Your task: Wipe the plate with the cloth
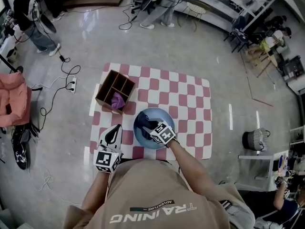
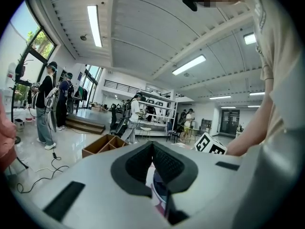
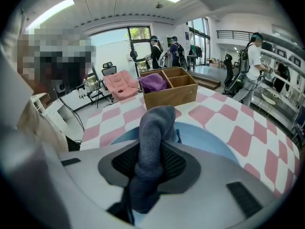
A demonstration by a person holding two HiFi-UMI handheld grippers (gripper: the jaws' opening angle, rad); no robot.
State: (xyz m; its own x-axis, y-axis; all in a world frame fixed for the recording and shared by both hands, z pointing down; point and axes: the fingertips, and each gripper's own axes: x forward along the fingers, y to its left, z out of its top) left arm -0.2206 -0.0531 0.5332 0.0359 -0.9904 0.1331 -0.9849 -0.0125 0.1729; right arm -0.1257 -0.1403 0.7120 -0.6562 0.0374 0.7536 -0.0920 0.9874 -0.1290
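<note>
One dark grey-blue cloth (image 3: 153, 128), rolled and nubby, clamped in the right gripper (image 3: 151, 157). Its long axis runs along the jaws, its end pointing ahead over the blue plate (image 3: 209, 138). The left gripper (image 2: 153, 148) has its jaws together.

The pink-and-white checked table (image 1: 190, 99) carries a wooden divided box (image 1: 116, 86) and a blue plate (image 1: 166, 116).

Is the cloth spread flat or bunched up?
Bunched up. The grey cloth stands as a rolled wad clamped in the right gripper, over the blue plate.
</note>
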